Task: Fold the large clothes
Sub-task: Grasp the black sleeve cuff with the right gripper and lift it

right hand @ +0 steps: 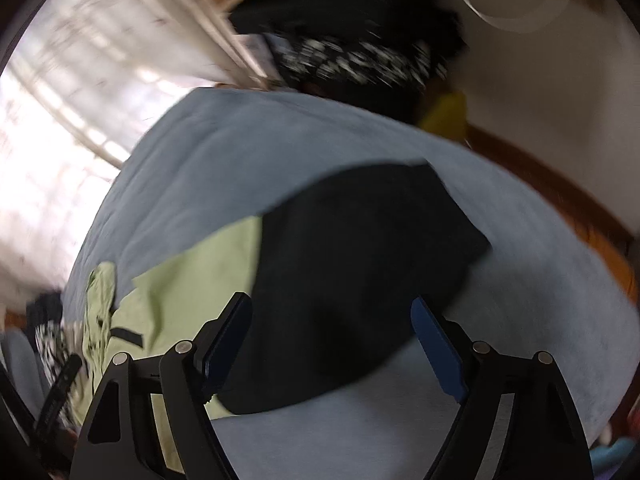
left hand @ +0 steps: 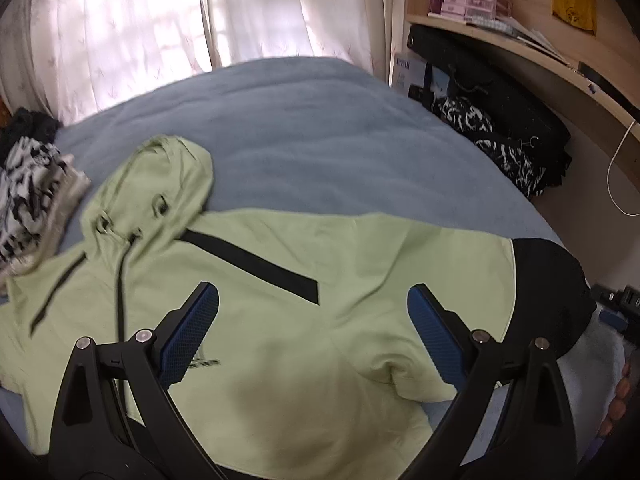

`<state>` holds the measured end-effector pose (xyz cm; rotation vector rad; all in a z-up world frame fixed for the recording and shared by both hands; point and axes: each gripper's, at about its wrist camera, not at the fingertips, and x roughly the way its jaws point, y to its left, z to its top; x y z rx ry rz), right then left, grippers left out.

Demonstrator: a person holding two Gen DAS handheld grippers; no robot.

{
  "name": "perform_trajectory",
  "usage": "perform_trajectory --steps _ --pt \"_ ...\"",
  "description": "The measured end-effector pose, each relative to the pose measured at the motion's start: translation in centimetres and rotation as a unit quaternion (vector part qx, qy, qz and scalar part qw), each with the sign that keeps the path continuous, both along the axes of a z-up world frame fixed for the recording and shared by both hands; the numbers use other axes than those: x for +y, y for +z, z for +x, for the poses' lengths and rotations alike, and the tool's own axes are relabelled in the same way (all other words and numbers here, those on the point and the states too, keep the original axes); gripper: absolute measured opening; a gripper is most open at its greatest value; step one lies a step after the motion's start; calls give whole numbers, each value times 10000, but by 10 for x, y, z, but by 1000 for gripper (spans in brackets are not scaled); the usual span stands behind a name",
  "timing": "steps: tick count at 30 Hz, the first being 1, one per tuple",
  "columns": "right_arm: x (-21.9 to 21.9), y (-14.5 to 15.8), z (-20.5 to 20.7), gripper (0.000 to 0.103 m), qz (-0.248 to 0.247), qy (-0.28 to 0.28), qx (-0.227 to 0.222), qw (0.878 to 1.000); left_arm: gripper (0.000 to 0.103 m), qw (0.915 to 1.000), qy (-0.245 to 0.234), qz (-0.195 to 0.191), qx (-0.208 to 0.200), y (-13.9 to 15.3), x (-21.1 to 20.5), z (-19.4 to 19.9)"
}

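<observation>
A bed point(left hand: 320, 120) covered in a blue-grey blanket fills both views, with pale curtains point(left hand: 160, 20) at its far side and a wooden shelf unit point(left hand: 500, 36) at the far right. Spread across the near half of the bed lies the task's garment, a light green hoodie point(left hand: 260, 320), front side up. Its hood point(left hand: 168, 176) points to the far left, black stripes cross the chest, and a drawstring trails down the front. Its black sleeve end point(right hand: 360, 272) reaches out to the right, lying flat on the blanket.

A patterned black-and-white cloth point(left hand: 28, 208) is bunched at the left edge of the bed, just beside the hoodie's shoulder, and another dark patterned heap point(left hand: 500, 152) sits off the bed's far right side.

The left claw point(left hand: 312, 308) hovers above the hoodie's chest, its fingers spread wide and holding nothing. The right claw point(right hand: 332, 328) hangs over the black sleeve, likewise spread and empty; this view is blurred.

As for progress, I judge the folding has barely begun. The hoodie looks laid out and roughly flattened, though no fold shows in it yet. Sleeves, hood and body all seem left to fold, and the sleeve under the right claw looks a likely first step.
</observation>
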<state>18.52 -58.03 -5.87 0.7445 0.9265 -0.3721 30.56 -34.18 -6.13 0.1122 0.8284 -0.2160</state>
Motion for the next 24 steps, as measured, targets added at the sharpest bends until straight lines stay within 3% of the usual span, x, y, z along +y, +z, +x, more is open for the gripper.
perform_trajectory --steps 4,7,10,14,15,16,17,18,19,20,24 --pt "-18 -53 -13 80 458 -182 123 9987 87 9998 14 -90 149 -21 -5 1" --pt "-29 -82 -16 80 481 -236 81 9985 75 9998 -14 -6 208 -29 -6 -2" --pt "-14 -99 -7 101 580 -131 3 9982 74 9989 -87 -150 433 -32 0 -5" --pt "-16 -112 3 101 372 -196 -24 9991 74 9982 -105 -242 530 -26 12 -10" --pt "-11 -108 0 97 337 -279 -42 9990 74 9983 -118 -250 521 -24 16 -12" --pt "-13 -109 2 80 322 -331 -72 9989 74 9983 -122 -254 507 -20 20 -15" --pt "-16 -112 7 52 328 -358 -79 9988 74 9985 -133 -237 473 -16 24 -18" --pt "-17 -111 13 37 409 -358 -176 9984 74 9987 -123 -223 431 -10 28 -20" --pt "-18 -107 14 14 512 -326 -333 9976 74 9991 -87 -206 360 -5 34 -24" --pt "-16 -99 17 10 439 -338 -431 9975 74 9995 -19 -171 282 1 41 -28" --pt "26 -32 34 8 -271 121 -1149 9929 74 9995 168 -273 19 28 76 -44"
